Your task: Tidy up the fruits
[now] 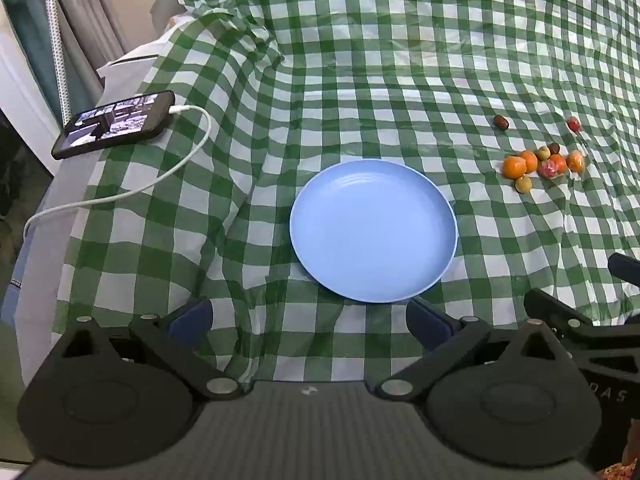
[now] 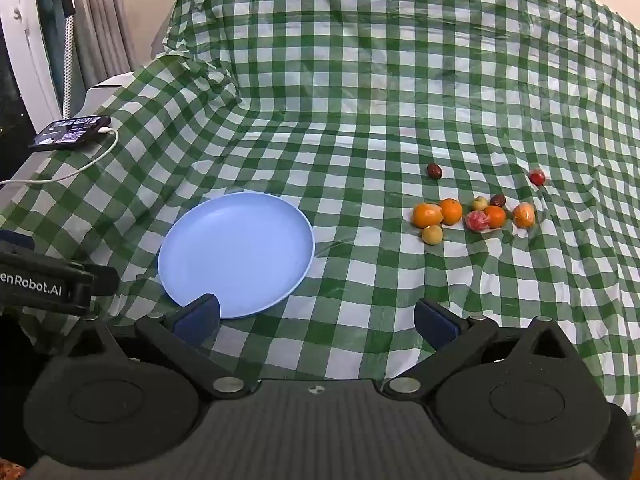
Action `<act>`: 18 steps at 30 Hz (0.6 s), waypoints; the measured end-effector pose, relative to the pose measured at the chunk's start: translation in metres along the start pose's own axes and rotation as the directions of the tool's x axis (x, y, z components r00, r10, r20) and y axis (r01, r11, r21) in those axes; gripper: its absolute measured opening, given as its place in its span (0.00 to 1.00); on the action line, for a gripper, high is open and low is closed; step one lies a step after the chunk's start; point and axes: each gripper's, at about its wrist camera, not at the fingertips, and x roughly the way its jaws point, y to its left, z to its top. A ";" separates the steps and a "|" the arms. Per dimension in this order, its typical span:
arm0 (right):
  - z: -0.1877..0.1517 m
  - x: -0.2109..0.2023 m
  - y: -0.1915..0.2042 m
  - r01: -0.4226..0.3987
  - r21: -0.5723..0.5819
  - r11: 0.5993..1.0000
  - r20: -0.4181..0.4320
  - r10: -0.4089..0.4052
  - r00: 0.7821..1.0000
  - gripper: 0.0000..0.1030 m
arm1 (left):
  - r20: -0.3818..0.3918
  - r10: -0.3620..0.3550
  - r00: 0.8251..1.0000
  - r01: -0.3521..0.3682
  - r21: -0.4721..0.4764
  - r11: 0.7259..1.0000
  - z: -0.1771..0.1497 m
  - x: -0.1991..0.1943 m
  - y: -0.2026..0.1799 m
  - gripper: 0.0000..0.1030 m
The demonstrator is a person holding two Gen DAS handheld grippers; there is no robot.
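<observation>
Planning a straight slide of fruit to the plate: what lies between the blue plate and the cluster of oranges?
Only bare checked tablecloth lies between the blue plate and the orange cluster; the right wrist view shows it best.

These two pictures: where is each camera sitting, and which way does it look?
Left wrist: on the left gripper, looking down at the blue plate; its open fingers show, the right gripper at the edge.
Right wrist: on the right gripper, facing plate and fruits; open fingers show.
Shared: plate, fruits, checked cloth, phone.
</observation>
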 end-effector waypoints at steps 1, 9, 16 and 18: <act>0.000 0.001 0.000 0.000 0.003 1.000 -0.001 0.000 1.000 1.00 | -0.002 0.002 1.000 -0.002 -0.006 1.000 0.000 0.001 0.000 1.00; 0.006 -0.003 0.008 -0.010 0.017 1.000 0.011 0.010 1.000 1.00 | 0.016 0.008 1.000 -0.008 0.028 1.000 -0.003 -0.008 -0.007 1.00; 0.004 -0.006 0.002 -0.025 0.010 1.000 0.008 0.025 1.000 1.00 | 0.009 0.004 1.000 -0.004 0.031 1.000 -0.001 -0.003 0.000 1.00; 0.003 -0.005 0.001 -0.027 0.013 1.000 0.001 0.027 1.000 1.00 | 0.009 0.001 1.000 -0.002 0.030 1.000 -0.001 -0.003 0.002 1.00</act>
